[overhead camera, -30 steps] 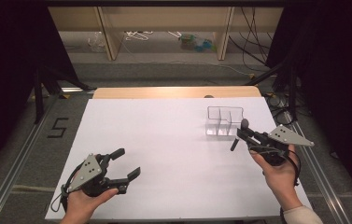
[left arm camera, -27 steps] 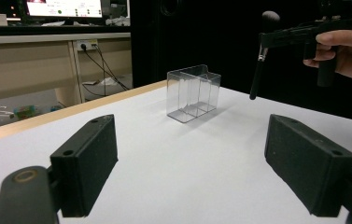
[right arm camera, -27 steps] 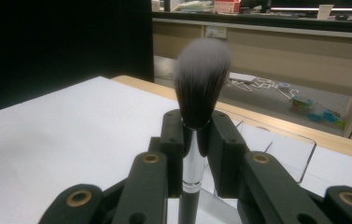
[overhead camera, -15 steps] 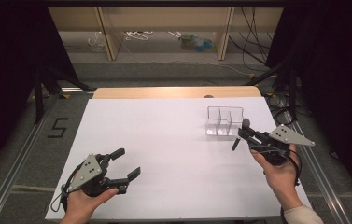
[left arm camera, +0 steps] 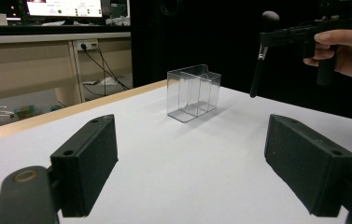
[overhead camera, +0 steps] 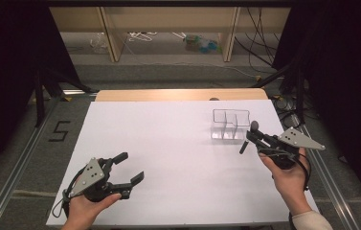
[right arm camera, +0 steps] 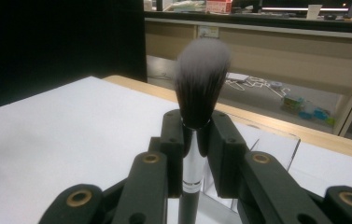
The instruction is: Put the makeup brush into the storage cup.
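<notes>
1. The right gripper [overhead camera: 249,138] is clenched on a makeup brush [right arm camera: 197,107], bristles up and handle hanging below the jaws, held in the air just beside the clear organizer [overhead camera: 230,124] at the far right of the white table [overhead camera: 168,143].
2. The left gripper [overhead camera: 129,168] rests low at the near left, jaws spread wide with nothing between them, well apart from the action.
3. The step in hand looks like dropping the brush into one compartment. To do it well, I'd say: bring the handle tip squarely over a cell, keep the brush upright, lower it clear of the thin walls, and let go only once the handle is well inside.
4. The organizer is light and could slide or tip if nudged; the free gripper could steady it.
5. Against half a second ago, almost nothing differs: both grippers sit where they were, the brush poised at the same spot, the organizer unmoved.
</notes>
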`<state>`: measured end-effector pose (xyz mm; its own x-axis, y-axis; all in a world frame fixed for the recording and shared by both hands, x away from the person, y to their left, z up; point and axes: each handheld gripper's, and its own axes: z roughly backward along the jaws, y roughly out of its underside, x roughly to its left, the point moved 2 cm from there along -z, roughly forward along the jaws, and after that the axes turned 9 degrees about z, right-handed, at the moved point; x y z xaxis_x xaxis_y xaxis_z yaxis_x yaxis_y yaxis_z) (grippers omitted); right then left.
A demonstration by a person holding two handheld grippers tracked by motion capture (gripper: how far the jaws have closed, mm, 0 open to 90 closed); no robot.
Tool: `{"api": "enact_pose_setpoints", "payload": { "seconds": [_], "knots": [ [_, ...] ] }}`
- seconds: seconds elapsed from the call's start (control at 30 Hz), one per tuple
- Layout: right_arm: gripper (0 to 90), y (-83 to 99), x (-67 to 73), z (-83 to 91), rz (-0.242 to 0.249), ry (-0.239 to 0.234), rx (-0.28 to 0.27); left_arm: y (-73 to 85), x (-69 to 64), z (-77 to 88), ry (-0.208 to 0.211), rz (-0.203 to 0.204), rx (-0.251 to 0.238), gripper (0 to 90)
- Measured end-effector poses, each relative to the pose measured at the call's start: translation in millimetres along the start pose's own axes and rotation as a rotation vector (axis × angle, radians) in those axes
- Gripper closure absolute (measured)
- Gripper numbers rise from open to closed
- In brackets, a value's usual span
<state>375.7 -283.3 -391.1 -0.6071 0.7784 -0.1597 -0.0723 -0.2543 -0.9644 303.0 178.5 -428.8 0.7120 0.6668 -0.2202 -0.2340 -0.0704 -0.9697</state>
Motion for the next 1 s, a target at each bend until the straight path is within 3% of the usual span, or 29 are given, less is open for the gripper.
{"api": "enact_pose_setpoints", "payload": {
  "seconds": [0.33, 0.53, 1.0],
  "knots": [
    [77.6, 0.3, -1.1, 2.6, -0.018, 0.000, 0.031, 0.2, -0.1, 0.0, 0.000, 0.001, 0.001, 17.1],
    [77.6, 0.7, -3.6, 1.8, -0.002, 0.012, 0.014, 0.2, 0.0, -0.1, 0.000, 0.000, 0.001, 17.1],
    [77.6, 1.9, -6.3, 4.5, -0.039, 0.033, 0.024, 0.0, -0.2, 0.0, -0.001, -0.002, 0.001, 17.1]
  ]
}}
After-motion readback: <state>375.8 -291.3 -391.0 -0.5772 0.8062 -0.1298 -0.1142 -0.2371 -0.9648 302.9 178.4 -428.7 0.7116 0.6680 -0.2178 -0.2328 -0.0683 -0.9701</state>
